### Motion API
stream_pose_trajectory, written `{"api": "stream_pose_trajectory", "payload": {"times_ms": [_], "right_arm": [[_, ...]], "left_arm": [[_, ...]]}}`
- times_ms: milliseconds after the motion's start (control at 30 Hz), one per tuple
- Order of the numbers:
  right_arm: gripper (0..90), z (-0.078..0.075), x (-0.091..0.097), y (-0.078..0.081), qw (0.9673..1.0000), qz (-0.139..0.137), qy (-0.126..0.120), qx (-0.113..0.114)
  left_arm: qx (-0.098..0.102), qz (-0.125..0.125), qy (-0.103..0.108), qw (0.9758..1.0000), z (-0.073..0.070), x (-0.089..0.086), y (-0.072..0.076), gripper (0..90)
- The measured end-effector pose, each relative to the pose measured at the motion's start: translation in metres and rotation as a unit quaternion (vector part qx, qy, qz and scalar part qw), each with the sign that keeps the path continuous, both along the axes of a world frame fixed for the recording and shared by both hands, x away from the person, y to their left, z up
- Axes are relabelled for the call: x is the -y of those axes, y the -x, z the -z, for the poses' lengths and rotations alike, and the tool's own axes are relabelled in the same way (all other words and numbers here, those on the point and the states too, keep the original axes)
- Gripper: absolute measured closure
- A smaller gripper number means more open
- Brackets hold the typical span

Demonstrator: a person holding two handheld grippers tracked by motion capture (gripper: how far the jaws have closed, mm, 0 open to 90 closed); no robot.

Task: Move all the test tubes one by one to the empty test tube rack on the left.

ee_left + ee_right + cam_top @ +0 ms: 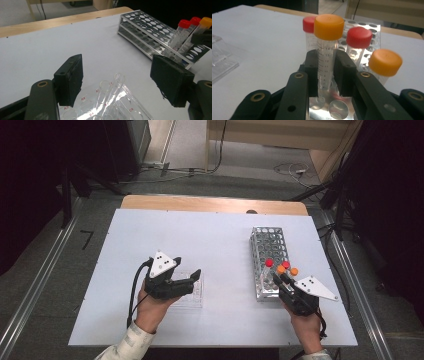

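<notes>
A metal tube rack (267, 245) stands on the right of the white table, with two red-capped tubes (269, 262) and two orange-capped tubes at its near end. My right gripper (281, 279) is shut on one orange-capped tube (327, 27), its pads pressing the clear graduated body just above the rack (362, 27). The second orange-capped tube (385, 62) stands to its right. My left gripper (192, 279) hangs open over a clear plastic rack (110, 100) that holds several uncapped clear tubes, with nothing between its fingers (71, 80).
The table's white top (200, 235) lies bare between the two racks, with a wooden strip (210, 202) along its far edge. Cables lie on the floor beyond. Most holes of the metal rack (140, 25) hold nothing.
</notes>
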State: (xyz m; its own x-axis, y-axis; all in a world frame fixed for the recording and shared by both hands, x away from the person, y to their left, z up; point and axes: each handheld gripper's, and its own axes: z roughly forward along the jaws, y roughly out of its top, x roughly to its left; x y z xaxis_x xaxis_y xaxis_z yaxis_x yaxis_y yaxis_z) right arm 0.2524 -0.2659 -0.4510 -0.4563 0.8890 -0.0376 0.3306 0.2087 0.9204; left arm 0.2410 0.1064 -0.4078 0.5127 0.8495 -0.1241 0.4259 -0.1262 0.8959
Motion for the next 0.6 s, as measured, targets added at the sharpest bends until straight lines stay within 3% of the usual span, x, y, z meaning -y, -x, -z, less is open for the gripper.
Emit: {"api": "stream_pose_trajectory", "payload": {"times_ms": [300, 600], "right_arm": [[71.7, -0.022, 0.004, 0.009, 0.9997, -0.002, -0.017, 0.018], [71.8, -0.041, -0.002, 0.022, 0.9989, -0.026, -0.026, 0.031]], "left_arm": [[-0.002, 0.0, 0.001, 1.0, 0.0, 0.0, -0.001, 24.7], [-0.002, 0.0, 0.0, 1.0, -0.001, 0.001, 0.0, 22.5]]}}
